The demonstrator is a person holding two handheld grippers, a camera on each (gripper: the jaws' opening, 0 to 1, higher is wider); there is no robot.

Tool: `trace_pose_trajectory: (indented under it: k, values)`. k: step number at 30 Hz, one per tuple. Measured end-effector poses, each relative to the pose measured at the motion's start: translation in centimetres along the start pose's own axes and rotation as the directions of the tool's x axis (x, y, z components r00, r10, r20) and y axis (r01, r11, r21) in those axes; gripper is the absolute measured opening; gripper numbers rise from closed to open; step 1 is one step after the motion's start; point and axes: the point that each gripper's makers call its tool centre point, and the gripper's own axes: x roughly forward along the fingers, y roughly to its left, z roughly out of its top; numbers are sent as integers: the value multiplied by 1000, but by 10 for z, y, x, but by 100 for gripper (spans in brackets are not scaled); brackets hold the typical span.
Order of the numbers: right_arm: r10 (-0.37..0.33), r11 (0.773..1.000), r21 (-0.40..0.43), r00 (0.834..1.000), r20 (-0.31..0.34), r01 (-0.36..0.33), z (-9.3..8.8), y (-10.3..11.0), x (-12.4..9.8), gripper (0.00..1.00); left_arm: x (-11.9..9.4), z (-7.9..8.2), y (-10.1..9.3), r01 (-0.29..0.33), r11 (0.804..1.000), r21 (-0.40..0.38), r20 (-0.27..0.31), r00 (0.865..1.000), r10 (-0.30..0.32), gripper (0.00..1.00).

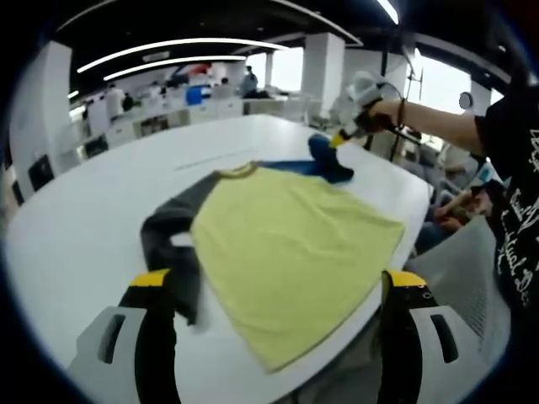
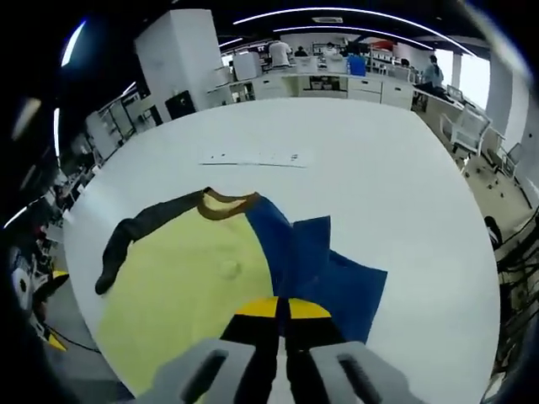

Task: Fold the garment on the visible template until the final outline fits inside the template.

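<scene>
Garment hem at table edge, right hand-held gripper pinching blue sleeve, left hand-held gripper wide.

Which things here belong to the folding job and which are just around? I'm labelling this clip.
Job:
- yellow shirt
- blue sleeve, pinched in the right gripper
- dark sleeve
- left gripper, jaws apart

Just around:
- paper strip
- office desks

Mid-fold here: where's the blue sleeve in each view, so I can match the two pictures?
Left gripper view: blue sleeve upper centre-right, at the far edge of the yellow body, with the right gripper on it.
Right gripper view: it lies lower centre-right, spread beside the yellow body, running under the shut jaws.
Shared landmark: brown collar.
</scene>
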Motion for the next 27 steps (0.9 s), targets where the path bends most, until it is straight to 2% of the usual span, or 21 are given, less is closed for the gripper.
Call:
trace_pose_trajectory:
  k: [15,21,27]
  values:
    - [46,993,-104,999,-10,-47,8,51,17,0,2,0,-3,9,1000,0,-2,1000,-9,99]
    - [67,989,-128,998,-14,-68,15,62,24,0,1,-1,-2,6,1000,-3,-1,1000,-6,99]
    - [54,981,-185,998,-29,-59,15,75,32,0,5,-2,-4,19,1000,14,-10,1000,-19,99]
